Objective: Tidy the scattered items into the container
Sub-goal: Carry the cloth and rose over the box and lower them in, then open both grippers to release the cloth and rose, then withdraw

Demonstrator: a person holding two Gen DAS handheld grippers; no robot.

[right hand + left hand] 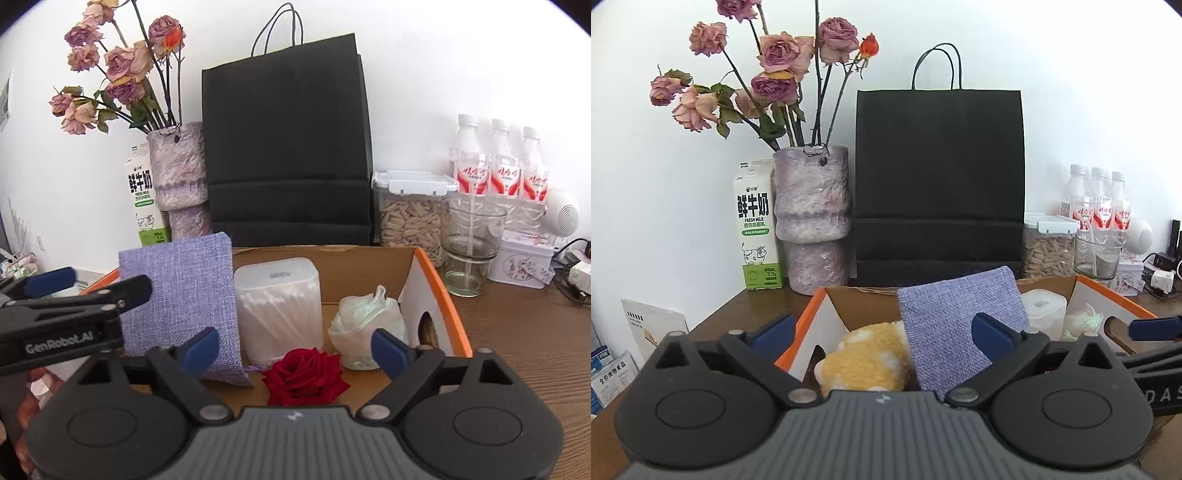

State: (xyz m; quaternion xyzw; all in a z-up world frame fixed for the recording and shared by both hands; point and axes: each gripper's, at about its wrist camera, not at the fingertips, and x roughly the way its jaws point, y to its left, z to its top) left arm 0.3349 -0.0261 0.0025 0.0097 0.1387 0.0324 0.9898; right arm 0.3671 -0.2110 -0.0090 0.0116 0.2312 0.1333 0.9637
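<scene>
With both grippers, left (886,332) and right (295,349), released and empty, the box (436,291) holds pouch (181,299), swabs (277,306), rose (304,374), puff (364,325) and plush (866,356); task appears nearly complete.

The left gripper (882,334) covers the lower part of the yellow fluffy item (866,356) and the bottom edge of the purple fabric pouch (956,325). Beyond it, the black paper bag (938,177) hides the seed jar's (1047,254) left side. Ahead of the right gripper (295,349), the cardboard box's (436,295) near wall is out of sight, and the red rose's (304,376) underside is hidden.
</scene>
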